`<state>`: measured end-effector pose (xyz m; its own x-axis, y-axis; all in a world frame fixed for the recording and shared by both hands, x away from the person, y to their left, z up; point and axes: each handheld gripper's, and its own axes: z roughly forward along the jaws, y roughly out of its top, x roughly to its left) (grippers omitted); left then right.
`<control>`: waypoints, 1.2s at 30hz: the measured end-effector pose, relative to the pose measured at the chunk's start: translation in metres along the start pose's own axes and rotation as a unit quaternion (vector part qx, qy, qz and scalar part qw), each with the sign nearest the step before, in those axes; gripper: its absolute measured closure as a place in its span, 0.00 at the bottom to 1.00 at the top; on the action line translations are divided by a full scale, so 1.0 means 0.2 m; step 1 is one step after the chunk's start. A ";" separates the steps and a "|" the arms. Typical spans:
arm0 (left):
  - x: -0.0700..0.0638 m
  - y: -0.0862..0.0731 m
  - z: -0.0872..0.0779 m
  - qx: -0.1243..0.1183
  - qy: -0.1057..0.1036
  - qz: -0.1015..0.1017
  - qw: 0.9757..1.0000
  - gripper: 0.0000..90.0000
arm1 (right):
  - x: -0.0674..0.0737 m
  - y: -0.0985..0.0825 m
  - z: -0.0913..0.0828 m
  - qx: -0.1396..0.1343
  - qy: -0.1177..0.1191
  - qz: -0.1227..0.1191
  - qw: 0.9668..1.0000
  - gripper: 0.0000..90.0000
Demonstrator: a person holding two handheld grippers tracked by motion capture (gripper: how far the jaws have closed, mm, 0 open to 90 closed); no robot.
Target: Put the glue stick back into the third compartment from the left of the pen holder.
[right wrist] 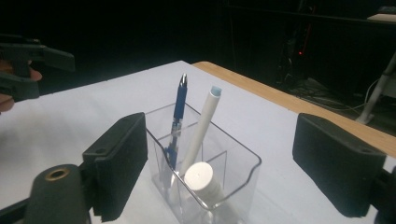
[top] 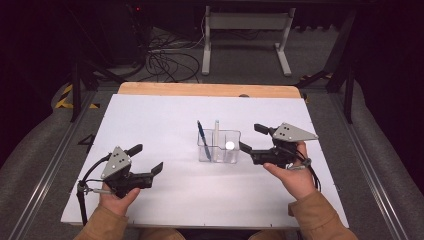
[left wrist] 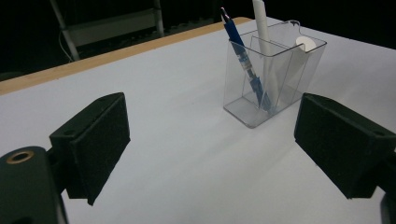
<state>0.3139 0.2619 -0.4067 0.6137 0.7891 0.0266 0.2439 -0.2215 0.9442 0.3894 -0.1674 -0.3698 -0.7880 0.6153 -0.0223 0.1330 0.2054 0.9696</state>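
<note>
A clear plastic holder (top: 220, 151) (left wrist: 252, 109) (right wrist: 243, 186) with compartments stands on the white tabletop (top: 160, 115), right of centre. In it lean a blue pen (top: 202, 136) (left wrist: 243, 60) (right wrist: 177, 109) and a white pen (top: 216, 131) (left wrist: 262, 28) (right wrist: 201, 123) with a pale blue tip. A white round-capped stick (top: 230, 145) (left wrist: 306, 43) (right wrist: 200, 177) sits in its right compartment. My right gripper (top: 250, 137) (right wrist: 224, 144) is open just right of the holder, jaws either side of it without touching. My left gripper (top: 147, 158) (left wrist: 210, 140) is open at the near left, nothing between its jaws.
A wooden strip (top: 205, 90) runs along the table's far edge. Beyond it on the floor lie tangled cables (top: 165, 62) and a white metal stand (top: 245, 30). Grey carpet and rails flank the table on both sides.
</note>
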 end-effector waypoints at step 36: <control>0.00 -0.03 -0.01 -0.007 -0.007 0.008 1.000 0.12 | -0.05 -0.32 -0.15 0.050 -0.020 0.046 0.997 0.18</control>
<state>0.3101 0.2642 -0.4111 0.6278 0.7775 0.0383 0.2233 -0.2270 0.9479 0.3707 -0.2092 -0.4251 -0.7452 0.6647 0.0538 0.2650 0.2212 0.9385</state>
